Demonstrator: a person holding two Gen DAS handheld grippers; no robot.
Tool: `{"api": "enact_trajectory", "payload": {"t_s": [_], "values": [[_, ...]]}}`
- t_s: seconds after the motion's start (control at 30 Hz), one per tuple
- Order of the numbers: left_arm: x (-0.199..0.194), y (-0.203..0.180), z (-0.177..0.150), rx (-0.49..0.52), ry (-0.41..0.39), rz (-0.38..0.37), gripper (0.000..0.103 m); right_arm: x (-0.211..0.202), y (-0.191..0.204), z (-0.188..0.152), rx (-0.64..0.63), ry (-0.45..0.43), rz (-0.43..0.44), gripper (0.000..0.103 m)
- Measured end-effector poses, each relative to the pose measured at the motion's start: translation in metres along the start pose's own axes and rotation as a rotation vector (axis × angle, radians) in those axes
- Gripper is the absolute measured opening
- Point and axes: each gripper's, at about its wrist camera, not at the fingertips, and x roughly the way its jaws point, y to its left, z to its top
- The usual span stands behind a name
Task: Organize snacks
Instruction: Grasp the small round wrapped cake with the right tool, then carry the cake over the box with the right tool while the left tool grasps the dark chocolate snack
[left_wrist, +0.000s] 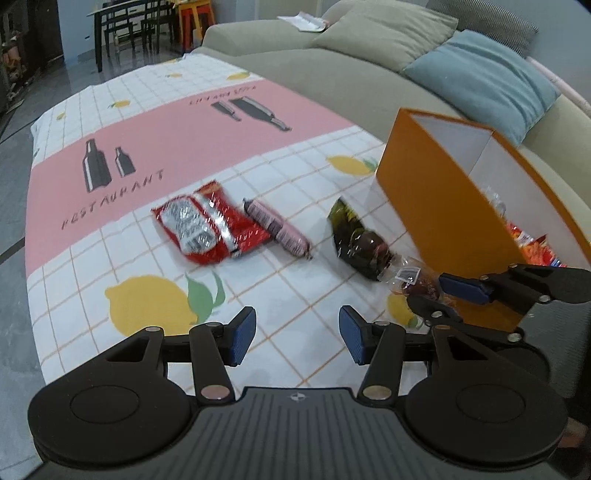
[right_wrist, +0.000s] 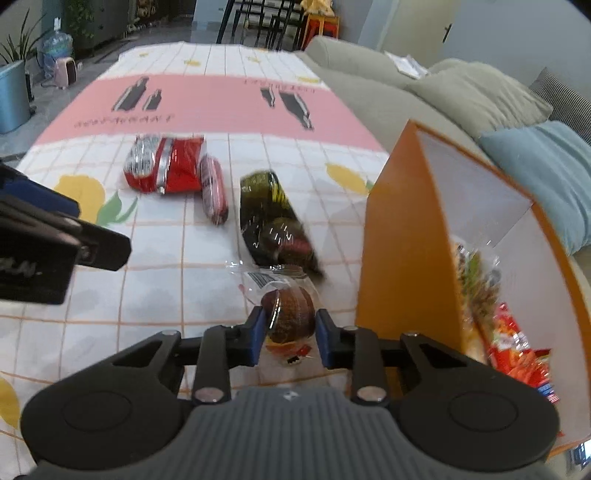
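My right gripper (right_wrist: 290, 334) is shut on a brown round snack in a clear wrapper (right_wrist: 290, 317), low over the tablecloth beside the orange box (right_wrist: 402, 258). In the left wrist view the same snack (left_wrist: 415, 282) sits in the right gripper (left_wrist: 434, 297) at the box's near corner. The orange box (left_wrist: 443, 206) stands open and holds several red and clear packets (right_wrist: 517, 350). On the cloth lie a red packet (left_wrist: 207, 229), a pink sausage (left_wrist: 279, 229) and a dark green packet (left_wrist: 358, 243). My left gripper (left_wrist: 297, 332) is open with nothing between its pads.
A lemon-and-pink printed tablecloth (left_wrist: 177, 140) covers the low table. A grey-green sofa (left_wrist: 332, 74) with a blue cushion (left_wrist: 487, 81) runs along the right side, just behind the box. Dark chairs (left_wrist: 122, 26) stand far back.
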Motion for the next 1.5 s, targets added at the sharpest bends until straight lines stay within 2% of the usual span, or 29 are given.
{"api": "enact_trajectory", "payload": {"t_s": [0.2, 0.3, 0.4, 0.6, 0.73, 0.93, 1.27, 1.5], "values": [[-0.002, -0.001, 0.019, 0.01, -0.034, -0.033, 0.062, -0.03, -0.019, 0.017, 0.03, -0.1, -0.021, 0.027], [0.0, -0.004, 0.03, 0.013, -0.048, -0.055, 0.066, -0.042, -0.034, 0.026, 0.061, -0.142, -0.036, 0.027], [0.005, -0.011, 0.041, 0.034, -0.058, -0.067, 0.069, -0.053, -0.052, 0.033, 0.126, -0.175, 0.007, 0.027], [0.031, -0.021, 0.054, 0.054, -0.016, -0.111, 0.07, -0.077, -0.084, 0.04, 0.218, -0.262, -0.037, 0.027], [0.056, -0.03, 0.059, 0.073, -0.005, -0.131, 0.071, -0.072, -0.102, 0.041, 0.252, -0.25, -0.096, 0.027], [0.092, -0.037, 0.06, 0.095, 0.028, -0.159, 0.072, -0.054, -0.125, 0.031, 0.313, -0.176, -0.144, 0.027], [0.118, -0.049, 0.052, 0.14, 0.105, -0.142, 0.07, -0.028, -0.136, 0.022, 0.33, -0.106, -0.138, 0.027], [0.126, -0.057, 0.052, 0.161, 0.118, -0.141, 0.071, -0.019, -0.14, 0.019, 0.34, -0.083, -0.132, 0.027]]}}
